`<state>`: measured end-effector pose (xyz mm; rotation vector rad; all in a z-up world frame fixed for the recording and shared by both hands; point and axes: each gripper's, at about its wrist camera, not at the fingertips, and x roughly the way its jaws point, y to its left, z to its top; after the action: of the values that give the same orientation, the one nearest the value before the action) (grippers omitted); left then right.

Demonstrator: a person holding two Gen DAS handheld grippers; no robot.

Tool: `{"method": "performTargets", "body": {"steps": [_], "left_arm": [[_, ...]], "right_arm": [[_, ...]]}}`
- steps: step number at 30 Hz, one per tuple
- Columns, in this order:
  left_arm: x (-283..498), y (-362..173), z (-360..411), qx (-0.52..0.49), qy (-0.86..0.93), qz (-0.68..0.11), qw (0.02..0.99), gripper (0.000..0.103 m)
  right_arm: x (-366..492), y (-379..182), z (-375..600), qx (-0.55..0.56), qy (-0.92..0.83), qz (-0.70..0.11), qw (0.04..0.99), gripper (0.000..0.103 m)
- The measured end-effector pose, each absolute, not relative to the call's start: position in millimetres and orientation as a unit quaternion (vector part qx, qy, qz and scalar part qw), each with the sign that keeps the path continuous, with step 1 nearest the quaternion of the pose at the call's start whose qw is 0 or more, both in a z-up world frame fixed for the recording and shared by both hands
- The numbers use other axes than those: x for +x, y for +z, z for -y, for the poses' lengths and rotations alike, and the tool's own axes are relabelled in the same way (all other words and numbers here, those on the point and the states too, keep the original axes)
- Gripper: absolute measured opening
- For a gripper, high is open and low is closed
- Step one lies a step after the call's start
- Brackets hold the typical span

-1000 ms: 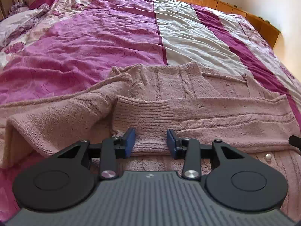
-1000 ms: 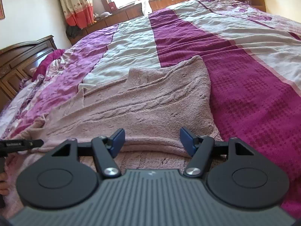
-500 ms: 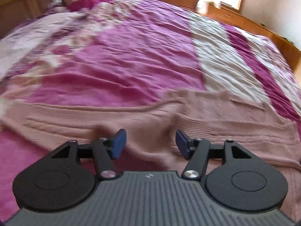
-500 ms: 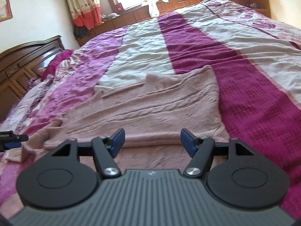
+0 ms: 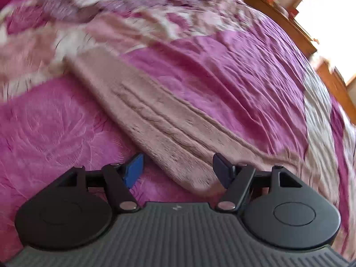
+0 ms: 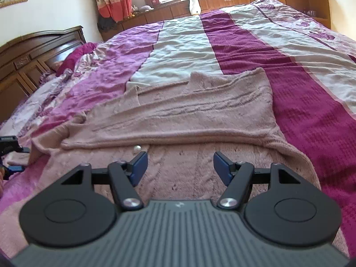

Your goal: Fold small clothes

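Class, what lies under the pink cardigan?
The cardigan lies on the striped quilt, which shows all round it. The quilt beneath it is covered; whether anything else lies there cannot be seen.

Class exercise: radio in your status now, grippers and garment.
Left gripper open over sweater sleeve. Right gripper open, empty, above sweater. Nothing in the way.

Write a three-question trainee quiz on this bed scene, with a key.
1. True or false: the left gripper is shut on the pink knitted cardigan.
2. What lies between the left gripper's fingers? A) sleeve B) pillow C) button
3. Fill in: the right gripper hangs over the cardigan with its fingers ____.

Key: 1 false; 2 A; 3 open.
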<state>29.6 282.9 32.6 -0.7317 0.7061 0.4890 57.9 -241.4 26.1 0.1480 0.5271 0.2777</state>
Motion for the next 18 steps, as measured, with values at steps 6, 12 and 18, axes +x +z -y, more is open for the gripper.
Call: {"method": "performTargets", "body": {"steps": [6, 12, 18], "left_arm": [[44, 24, -287, -0.356, 0.241, -0.312, 0.848, 0.074], [61, 18, -276, -0.29, 0.25, -0.32, 0.867, 0.074], [69, 15, -268, -0.25, 0.253, -0.328, 0.875, 0.074]], "right_arm": [[65, 9, 250, 0.097, 0.117, -0.279, 0.948, 0.067], [69, -1, 253, 0.114, 0.121, -0.285, 0.944, 0.071], [68, -6, 257, 0.129, 0.128, -0.279, 0.943, 0.072]]}}
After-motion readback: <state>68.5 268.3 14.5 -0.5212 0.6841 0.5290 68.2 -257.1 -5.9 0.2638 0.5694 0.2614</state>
